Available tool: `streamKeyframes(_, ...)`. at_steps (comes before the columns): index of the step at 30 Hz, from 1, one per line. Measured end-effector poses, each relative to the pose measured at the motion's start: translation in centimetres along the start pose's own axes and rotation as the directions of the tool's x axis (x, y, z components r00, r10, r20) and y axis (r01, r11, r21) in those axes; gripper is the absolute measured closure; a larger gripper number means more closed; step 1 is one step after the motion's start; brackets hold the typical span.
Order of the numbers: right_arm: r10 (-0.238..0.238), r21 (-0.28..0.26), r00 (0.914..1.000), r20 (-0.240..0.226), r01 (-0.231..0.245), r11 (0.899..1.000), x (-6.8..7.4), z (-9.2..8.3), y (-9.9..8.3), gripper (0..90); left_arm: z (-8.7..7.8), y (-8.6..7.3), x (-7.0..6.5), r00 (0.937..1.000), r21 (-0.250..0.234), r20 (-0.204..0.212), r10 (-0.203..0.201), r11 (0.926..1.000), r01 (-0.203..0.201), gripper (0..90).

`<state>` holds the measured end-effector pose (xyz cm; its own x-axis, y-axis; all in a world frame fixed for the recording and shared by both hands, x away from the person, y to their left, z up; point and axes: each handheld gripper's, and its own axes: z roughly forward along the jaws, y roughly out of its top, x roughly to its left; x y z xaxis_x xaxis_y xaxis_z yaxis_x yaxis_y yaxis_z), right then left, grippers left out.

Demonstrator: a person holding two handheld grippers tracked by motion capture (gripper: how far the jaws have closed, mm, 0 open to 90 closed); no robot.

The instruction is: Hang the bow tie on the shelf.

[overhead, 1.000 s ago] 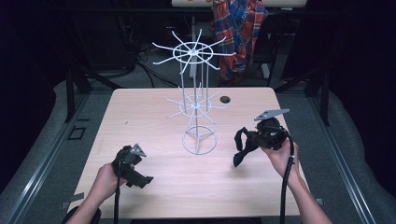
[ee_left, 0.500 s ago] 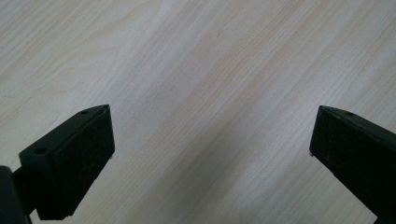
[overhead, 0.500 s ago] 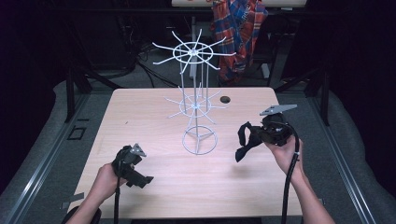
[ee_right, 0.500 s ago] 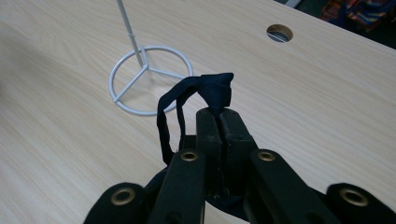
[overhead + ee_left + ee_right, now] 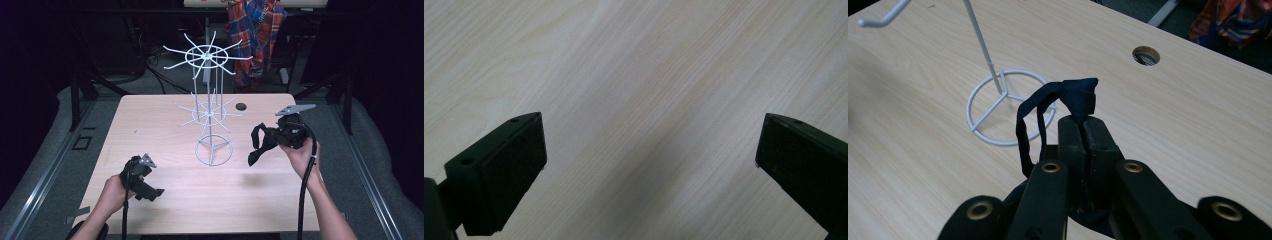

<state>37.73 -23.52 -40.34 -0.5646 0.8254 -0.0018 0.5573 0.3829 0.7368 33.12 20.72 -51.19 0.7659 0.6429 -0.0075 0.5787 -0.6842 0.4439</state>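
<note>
The right claw (image 5: 270, 142), clenched on a dark fabric loop (image 5: 1058, 107) (dangling off its tips), hung just beside the white wire rack (image 5: 212, 117), far nearer than the released left claw (image 5: 150, 190) above the desk (image 5: 150, 125).

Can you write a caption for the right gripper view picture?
Right gripper pinching a dark strap beside the white wire rack.

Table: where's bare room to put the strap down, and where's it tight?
Free: the table's left half, from the far edge down to the left gripper; also the near strip between both forearms. Tight: the centre, where the wire rack spreads its arms over its ring base, beside the right gripper holding the dark strap.
</note>
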Motion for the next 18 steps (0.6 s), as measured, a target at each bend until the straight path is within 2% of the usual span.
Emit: streamKeyframes(18, -0.001, -0.037, 0.9999, -0.011, 0.001, 0.999, -0.4, 0.3, 2.1, 87.7, 0.0, -0.1, 0.1, 1.0, -0.002, -0.003, -0.004, 1.0, 0.004, 0.0)
